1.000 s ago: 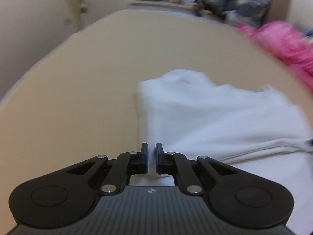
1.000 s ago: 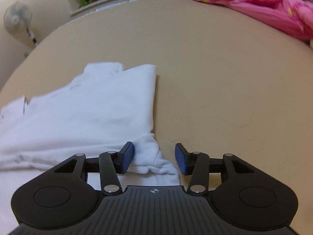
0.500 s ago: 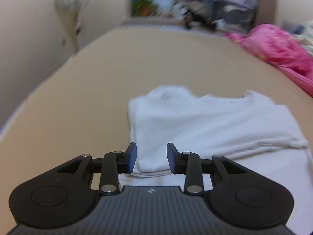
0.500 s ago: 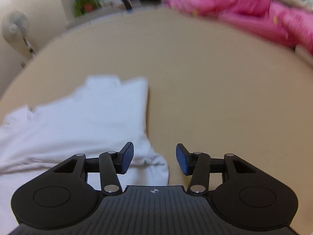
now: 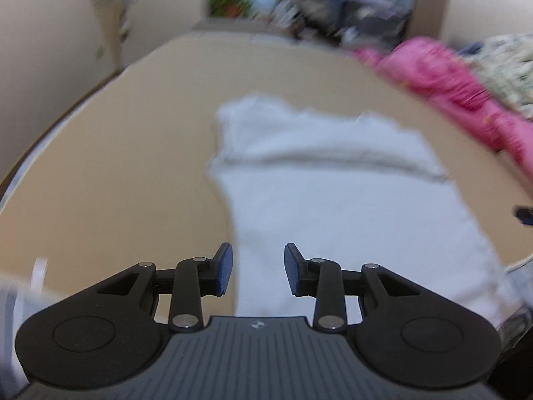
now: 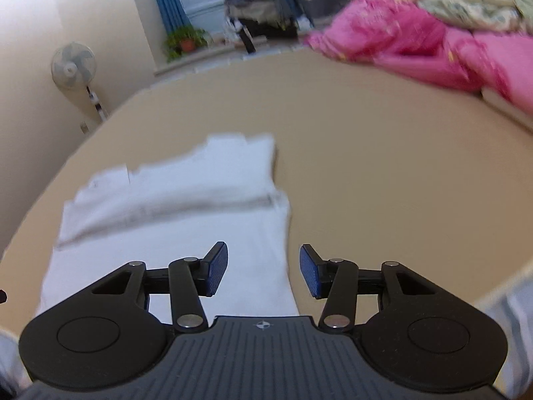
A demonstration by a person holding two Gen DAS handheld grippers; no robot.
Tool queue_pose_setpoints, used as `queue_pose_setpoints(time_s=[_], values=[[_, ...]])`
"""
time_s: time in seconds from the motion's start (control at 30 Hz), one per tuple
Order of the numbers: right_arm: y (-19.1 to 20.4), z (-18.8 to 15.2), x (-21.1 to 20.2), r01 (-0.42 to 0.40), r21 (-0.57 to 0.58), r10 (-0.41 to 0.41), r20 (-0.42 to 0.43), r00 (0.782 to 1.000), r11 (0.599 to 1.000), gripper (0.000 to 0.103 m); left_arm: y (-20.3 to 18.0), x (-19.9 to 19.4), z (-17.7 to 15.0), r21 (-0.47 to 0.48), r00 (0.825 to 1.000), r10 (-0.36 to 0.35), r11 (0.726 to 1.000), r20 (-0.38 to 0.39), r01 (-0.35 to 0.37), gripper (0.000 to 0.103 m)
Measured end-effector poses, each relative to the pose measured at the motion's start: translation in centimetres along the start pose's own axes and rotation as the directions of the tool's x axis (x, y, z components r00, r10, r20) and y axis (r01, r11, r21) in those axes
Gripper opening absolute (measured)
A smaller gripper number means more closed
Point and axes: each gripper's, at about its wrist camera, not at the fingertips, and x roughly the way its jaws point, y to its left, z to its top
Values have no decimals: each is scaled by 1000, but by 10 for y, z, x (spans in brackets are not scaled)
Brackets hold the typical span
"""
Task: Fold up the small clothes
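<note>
Tan bed surface (image 5: 116, 166) carries the white garment (image 5: 333, 200), lying flat with its far part folded over. Left gripper (image 5: 258, 273) hangs above its near left edge, jaws partly apart, nothing between. Right gripper (image 6: 263, 271) over the near right edge, jaws a bit wider, empty. Right view alone gives a sharp fan (image 6: 73, 66) and potted plant (image 6: 185, 41); pink bedding (image 6: 416, 43) behind.

The white folded cloth garment (image 5: 333, 200) is smeared by motion blur in the left wrist view, its near end hidden behind the gripper body at 6 o'clock. The crumpled pink quilt (image 6: 416, 43) is cut off at 3 o'clock. Window clutter at 12 o'clock is unreadable.
</note>
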Motion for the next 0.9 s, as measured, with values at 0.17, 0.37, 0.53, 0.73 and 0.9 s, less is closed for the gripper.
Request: queue_pose_setpoints(time_s=[0.17,0.37,0.53,0.73,0.9], values=[[-16,-33,-4,42,25,-38,-119,992,999,50,11,5,-18,-47,993,-37,998,-112,32,38],[-33,-54,5,94,64,-75,-260,963,993,50,25,22,-38,-144,957,-62,989,-282,21,38],[-31,-75,15,131,13,-118,-360,926,991,50,36,24,-53,-174,939,-48,985,-340,-13,38],[-26,-82,16,154,-9,-145,-401,905,988,50,36,30,-58,-146,929,-37,989,-369,-19,37],[-19,-84,15,148,-37,-150,-408,900,988,49,28,31,-59,-98,931,-10,995,-365,-28,37]])
